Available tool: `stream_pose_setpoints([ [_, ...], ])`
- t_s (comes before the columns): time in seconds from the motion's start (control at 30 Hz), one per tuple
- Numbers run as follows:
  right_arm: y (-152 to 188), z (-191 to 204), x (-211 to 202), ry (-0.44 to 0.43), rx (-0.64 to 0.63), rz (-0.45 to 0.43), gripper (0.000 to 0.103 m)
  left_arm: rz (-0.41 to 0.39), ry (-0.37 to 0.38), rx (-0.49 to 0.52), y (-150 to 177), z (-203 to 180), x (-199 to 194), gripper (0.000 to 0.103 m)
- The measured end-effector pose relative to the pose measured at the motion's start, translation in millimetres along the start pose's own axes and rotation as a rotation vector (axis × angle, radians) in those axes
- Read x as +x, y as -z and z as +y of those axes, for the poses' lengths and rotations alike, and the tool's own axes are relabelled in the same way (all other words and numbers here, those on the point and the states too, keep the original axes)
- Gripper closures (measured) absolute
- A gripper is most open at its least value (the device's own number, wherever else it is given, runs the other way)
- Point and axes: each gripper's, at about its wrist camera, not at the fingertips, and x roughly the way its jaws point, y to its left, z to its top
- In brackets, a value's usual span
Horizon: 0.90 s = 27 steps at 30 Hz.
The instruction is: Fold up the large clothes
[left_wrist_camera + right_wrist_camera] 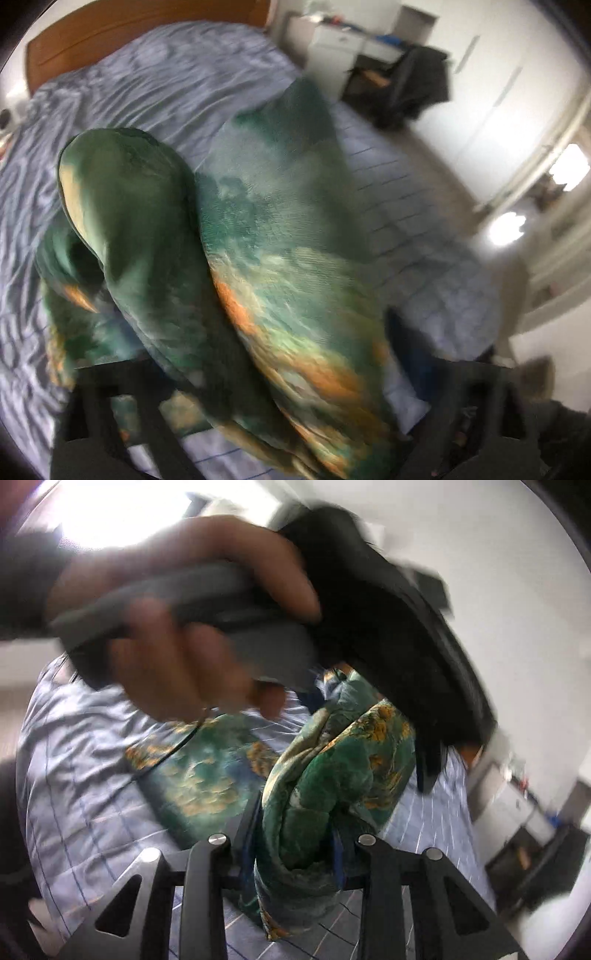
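A large green garment with orange and teal print [280, 258] hangs bunched right in front of the left wrist camera, above the bed. It runs down between my left gripper's fingers [110, 402], which stand wide apart at the bottom of the blurred frame; the grip itself is hidden. In the right wrist view my right gripper [295, 853] is shut on a thick bunch of the same garment [332, 775]. Part of the garment lies flat on the bed [199, 771]. The other hand holding the left gripper's handle [192, 627] fills the upper left.
The bed with a blue-grey checked cover [155, 85] and wooden headboard [110, 29] lies beneath. A white desk and dark chair [402, 81] stand beyond the bed's far side, by white wardrobe doors [491, 96].
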Motion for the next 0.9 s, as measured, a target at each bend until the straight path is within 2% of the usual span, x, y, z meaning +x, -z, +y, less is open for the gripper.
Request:
stream_pose_setpoints([
  [0.03, 0, 3, -3, -0.004, -0.009, 0.001, 0.071, 0.007, -0.003, -0.021, 2, 7, 3, 0.056],
  [0.07, 0, 6, -2, -0.005, -0.013, 0.012, 0.071, 0.006, 0.024, -0.046, 5, 15, 4, 0.064],
  [0.1, 1, 4, -1, -0.007, 0.0, 0.029, 0.07, 0.001, 0.037, -0.06, 7, 22, 3, 0.066],
  [0.13, 2, -1, 0, -0.023, 0.023, 0.045, 0.064, -0.005, 0.026, -0.067, 7, 29, 2, 0.069],
  [0.17, 3, -6, -3, -0.045, 0.054, 0.052, 0.063, -0.007, 0.013, -0.067, 8, 35, 0, 0.07],
  [0.23, 1, -19, -13, -0.121, 0.14, 0.051, 0.052, -0.019, -0.012, -0.071, 6, 58, -7, 0.071],
  [0.27, -1, -32, -18, -0.189, 0.221, 0.051, 0.048, -0.026, -0.028, -0.075, 5, 69, -10, 0.07],
  [0.3, 1, -41, -22, -0.211, 0.271, 0.053, 0.043, -0.034, -0.047, -0.075, 5, 81, -13, 0.07],
  [0.37, 6, -61, -21, -0.226, 0.359, 0.069, 0.043, -0.053, -0.099, -0.084, 10, 113, -18, 0.07],
  [0.47, 19, -82, 2, -0.182, 0.413, 0.147, 0.045, -0.05, -0.133, -0.117, 21, 157, -15, 0.07],
  [0.53, 25, -96, 21, -0.19, 0.465, 0.185, 0.058, -0.045, -0.129, -0.152, 34, 183, -10, 0.069],
  [0.57, 24, -98, 34, -0.196, 0.48, 0.203, 0.058, -0.045, -0.126, -0.168, 38, 191, -8, 0.069],
  [0.63, 18, -94, 64, -0.228, 0.48, 0.22, 0.066, -0.046, -0.116, -0.207, 49, 208, -2, 0.069],
  [0.83, 1, -62, 129, -0.391, 0.466, 0.23, 0.067, -0.043, -0.084, -0.321, 83, 250, 9, 0.063],
  [0.9, 8, -45, 154, -0.448, 0.476, 0.28, 0.066, -0.033, -0.054, -0.374, 93, 267, 19, 0.06],
])
